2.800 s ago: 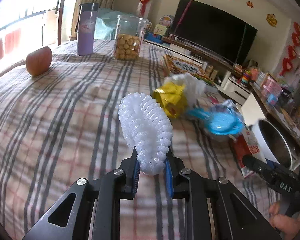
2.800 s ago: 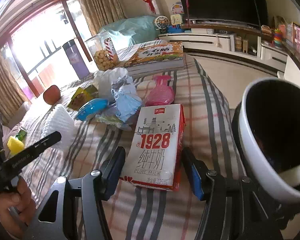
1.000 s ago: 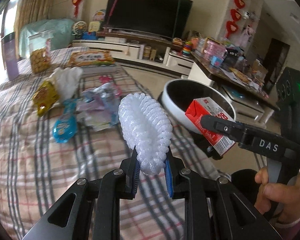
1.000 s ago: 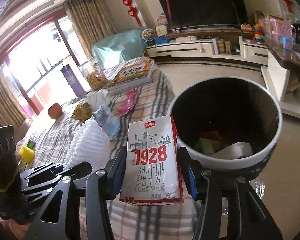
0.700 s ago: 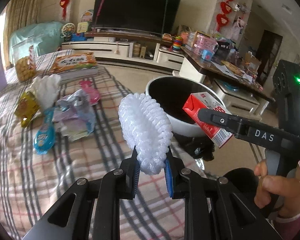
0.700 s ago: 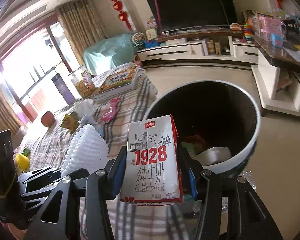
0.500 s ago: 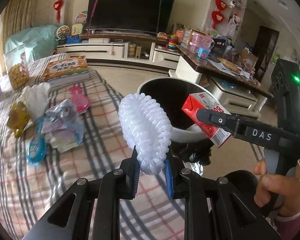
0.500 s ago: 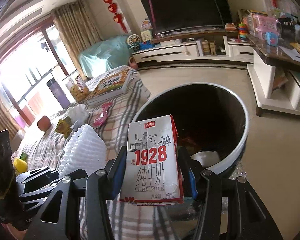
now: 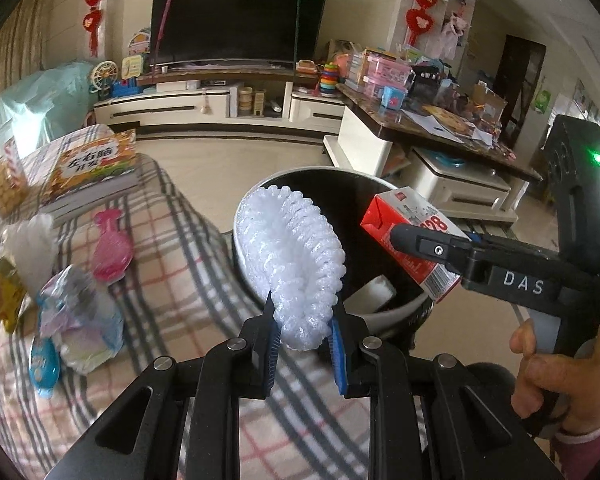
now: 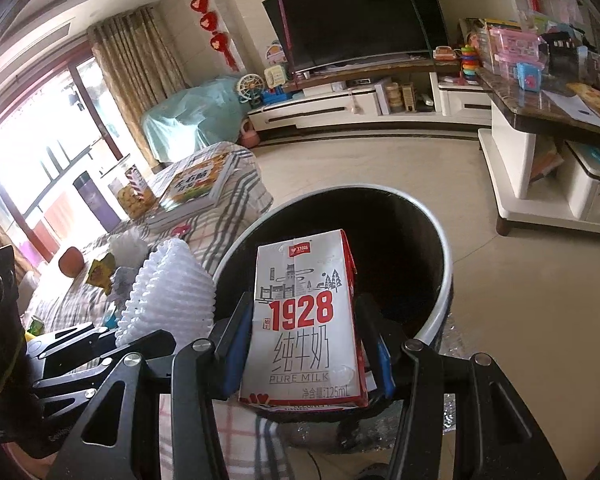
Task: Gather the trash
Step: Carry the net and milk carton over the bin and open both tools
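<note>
Over the trash bin [image 10: 440, 248] beside the bed's corner, both grippers carry a load: the right gripper [image 10: 306, 354] clamps a milk carton [image 10: 306, 316] above the opening, and the left gripper [image 9: 304, 344] pinches a white foam net [image 9: 292, 260] at the near rim. Neither piece is dropped yet, though some scraps already lie inside. Wrappers [image 9: 80, 312] wait on the checked bedspread [image 9: 172, 280], near a book [image 9: 92, 172] at its far edge. Beyond stand a television [image 9: 236, 20] and cluttered tables.
</note>
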{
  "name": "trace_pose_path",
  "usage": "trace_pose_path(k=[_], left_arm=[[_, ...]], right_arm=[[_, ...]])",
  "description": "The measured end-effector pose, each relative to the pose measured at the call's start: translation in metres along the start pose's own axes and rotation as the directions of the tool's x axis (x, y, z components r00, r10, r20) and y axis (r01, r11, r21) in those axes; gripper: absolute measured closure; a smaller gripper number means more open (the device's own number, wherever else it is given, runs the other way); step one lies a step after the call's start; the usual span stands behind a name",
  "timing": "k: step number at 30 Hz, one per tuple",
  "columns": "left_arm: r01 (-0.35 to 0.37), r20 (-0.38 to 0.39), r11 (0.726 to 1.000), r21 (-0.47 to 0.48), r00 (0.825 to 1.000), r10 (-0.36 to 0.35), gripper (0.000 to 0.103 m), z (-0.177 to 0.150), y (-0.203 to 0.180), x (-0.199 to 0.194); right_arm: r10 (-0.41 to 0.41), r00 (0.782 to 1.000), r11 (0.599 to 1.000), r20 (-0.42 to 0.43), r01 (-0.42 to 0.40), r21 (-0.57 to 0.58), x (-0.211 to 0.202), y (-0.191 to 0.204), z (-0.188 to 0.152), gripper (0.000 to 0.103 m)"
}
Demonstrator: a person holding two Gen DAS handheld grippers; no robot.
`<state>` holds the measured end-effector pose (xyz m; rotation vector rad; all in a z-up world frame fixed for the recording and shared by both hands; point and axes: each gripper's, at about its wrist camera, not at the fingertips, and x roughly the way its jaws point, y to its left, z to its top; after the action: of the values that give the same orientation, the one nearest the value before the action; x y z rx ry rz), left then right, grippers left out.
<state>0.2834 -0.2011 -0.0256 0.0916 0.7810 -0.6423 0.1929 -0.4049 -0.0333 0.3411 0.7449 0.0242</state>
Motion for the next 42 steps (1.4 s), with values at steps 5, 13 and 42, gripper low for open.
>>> trace_pose_path(k=[5, 13, 42], left_arm=[[-0.002, -0.012, 1.0, 0.027, 1.0, 0.003, 0.082, 0.013, -0.006, 0.017], [-0.001, -0.018, 0.999, 0.041, 1.0, 0.002, 0.082, 0.025, -0.011, 0.032], [-0.034, -0.003, 0.999, -0.035, 0.999, 0.034, 0.053, 0.013, -0.005, 0.022]], right_arm=[[-0.008, 1.0, 1.0, -0.01, 0.008, 0.009, 0.006, -0.009, 0.005, 0.052], [-0.016, 1.0, 1.0, -0.017, 0.016, 0.012, 0.012, -0.015, 0.011, 0.052], [-0.006, 0.999, 0.993, 0.039, 0.002, 0.115, 0.001, -0.027, 0.016, 0.018]])
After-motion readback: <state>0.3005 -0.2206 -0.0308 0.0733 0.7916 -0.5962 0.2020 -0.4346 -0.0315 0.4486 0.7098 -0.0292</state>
